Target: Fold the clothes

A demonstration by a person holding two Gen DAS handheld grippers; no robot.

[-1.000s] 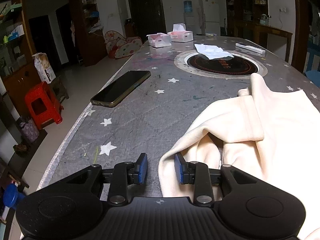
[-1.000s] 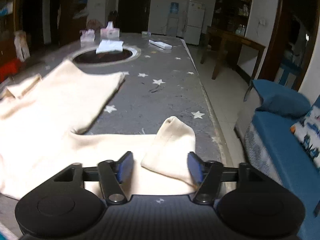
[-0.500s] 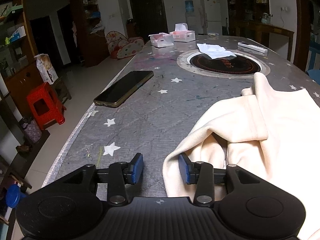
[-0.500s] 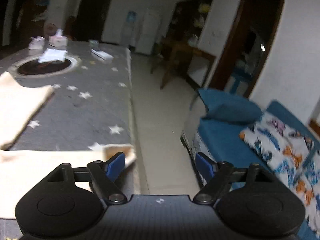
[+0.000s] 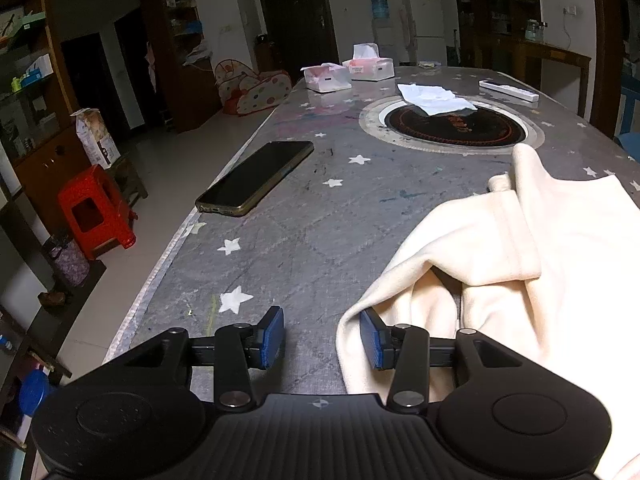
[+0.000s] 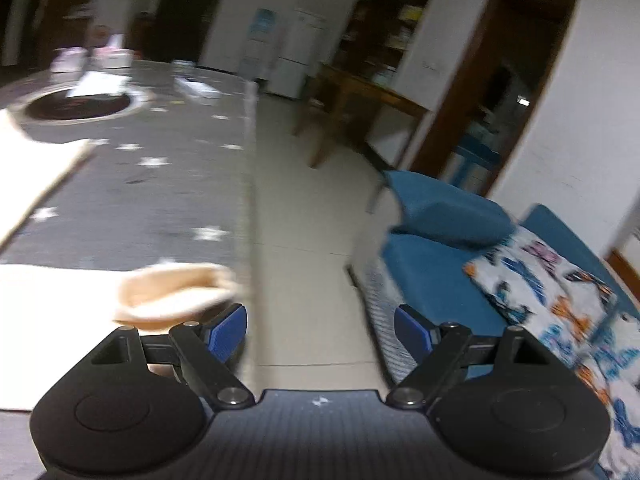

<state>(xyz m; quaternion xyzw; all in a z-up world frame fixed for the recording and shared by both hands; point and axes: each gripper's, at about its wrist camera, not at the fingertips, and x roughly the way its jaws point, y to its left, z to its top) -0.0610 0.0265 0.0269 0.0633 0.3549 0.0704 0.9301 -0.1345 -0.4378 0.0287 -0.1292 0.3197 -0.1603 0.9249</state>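
Cream garment [image 5: 500, 248] spread on a grey star-patterned table [image 5: 304, 240].
Left wrist view: left gripper [image 5: 320, 338] spread, empty, garment edge just beside its right finger. Right wrist view, blurred: right gripper [image 6: 320, 330] spread wide past the table's edge, sleeve cuff [image 6: 176, 292] beside its left finger.

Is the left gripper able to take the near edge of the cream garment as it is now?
Probably yes. The left gripper is open, and the cream garment edge lies against its right finger, nothing between them.

Cream garment [image 5: 520, 248] spread rumpled on starred table, sleeve cuff [image 6: 176, 292] at table's edge
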